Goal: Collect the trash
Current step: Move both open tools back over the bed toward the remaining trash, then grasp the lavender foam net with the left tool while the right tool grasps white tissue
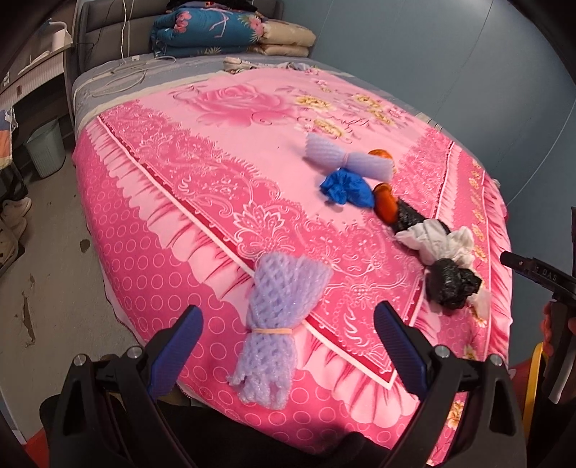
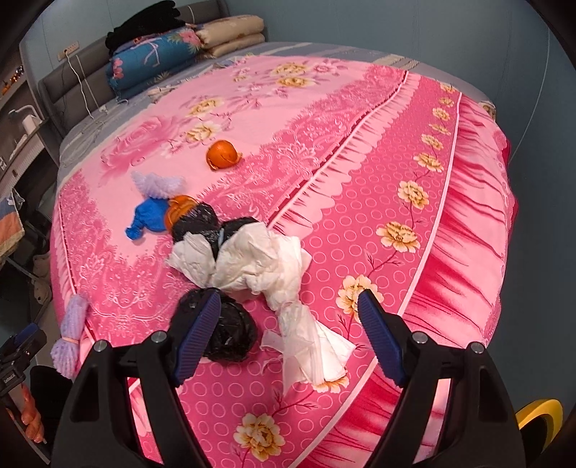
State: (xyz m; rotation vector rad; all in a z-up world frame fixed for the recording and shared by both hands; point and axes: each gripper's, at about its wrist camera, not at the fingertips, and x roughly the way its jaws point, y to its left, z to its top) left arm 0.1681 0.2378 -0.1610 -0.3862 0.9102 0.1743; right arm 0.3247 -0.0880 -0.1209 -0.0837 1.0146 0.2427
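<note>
Trash, near: lilac foam net (image 1: 275, 324) bundled by a tan rubber band, lying at the near edge of the bed, its lower end over the edge.
Trash, cluster: black bag (image 2: 226, 333), crumpled white bag (image 2: 259, 262), a second black bag (image 2: 196, 219), blue bag (image 2: 149, 217), orange peel (image 2: 221, 154), second foam net (image 1: 345, 160); all on the blanket, the bags touching or overlapping.
Left gripper (image 1: 288, 347): released, jaws wide, the near foam net between them, pads not touching it.
Right gripper (image 2: 289, 336): released, jaws wide apart, around the near black bag and the tail of the white bag; contact unclear.
Surface: pink floral blanket (image 1: 223, 151) over a grey sheet, soft, sloping at the edges.
Room: folded quilts (image 1: 216, 32) at the headboard; pale bin (image 1: 45, 147) on the floor left of the bed; blue-grey wall behind.
Open room: bare blanket left of the cluster; floor open along the bed's left side.
</note>
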